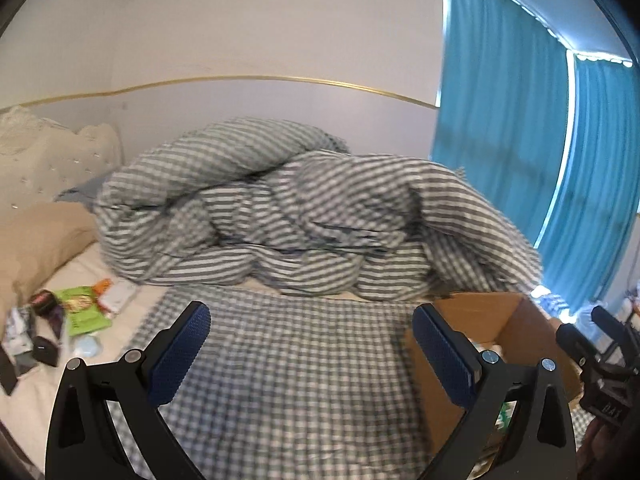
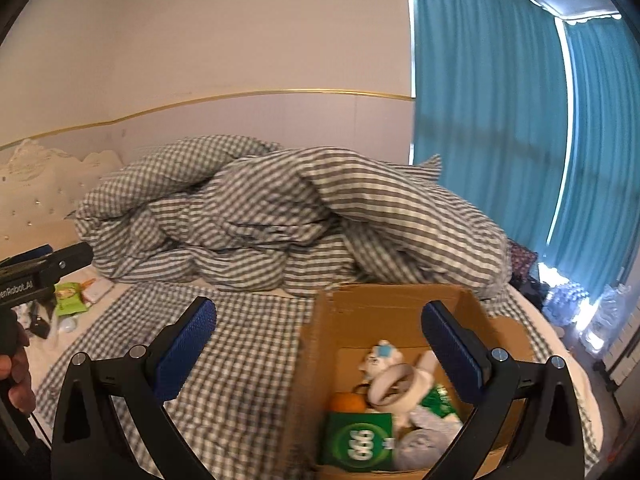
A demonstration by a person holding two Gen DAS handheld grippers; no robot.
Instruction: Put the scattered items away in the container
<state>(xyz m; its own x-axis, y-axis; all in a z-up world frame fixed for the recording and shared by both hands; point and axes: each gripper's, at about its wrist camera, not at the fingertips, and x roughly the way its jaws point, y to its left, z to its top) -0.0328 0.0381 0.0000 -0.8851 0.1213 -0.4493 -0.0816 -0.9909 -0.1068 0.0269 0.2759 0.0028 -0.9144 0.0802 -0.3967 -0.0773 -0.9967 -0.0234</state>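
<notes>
A brown cardboard box (image 2: 360, 312) stands on the checked sheet at the right; inside lie a green packet (image 2: 358, 440), an orange, a tape roll (image 2: 394, 388) and a small white toy. The box also shows in the left wrist view (image 1: 492, 312). Scattered items lie on the bed at the far left: a green packet (image 1: 82, 308), a white pack (image 1: 118, 296), a pale blue round thing (image 1: 88, 346) and dark small items (image 1: 44, 350). My left gripper (image 1: 310, 344) is open and empty over the sheet. My right gripper (image 2: 318, 336) is open and empty above the box's left wall.
A bunched grey checked duvet (image 1: 280, 216) fills the middle of the bed. A tan pillow (image 1: 40, 248) and a white headboard (image 1: 44, 156) are at the left. Blue curtains (image 2: 500, 140) hang at the right. Water bottles (image 2: 572, 300) stand on the floor by the curtains.
</notes>
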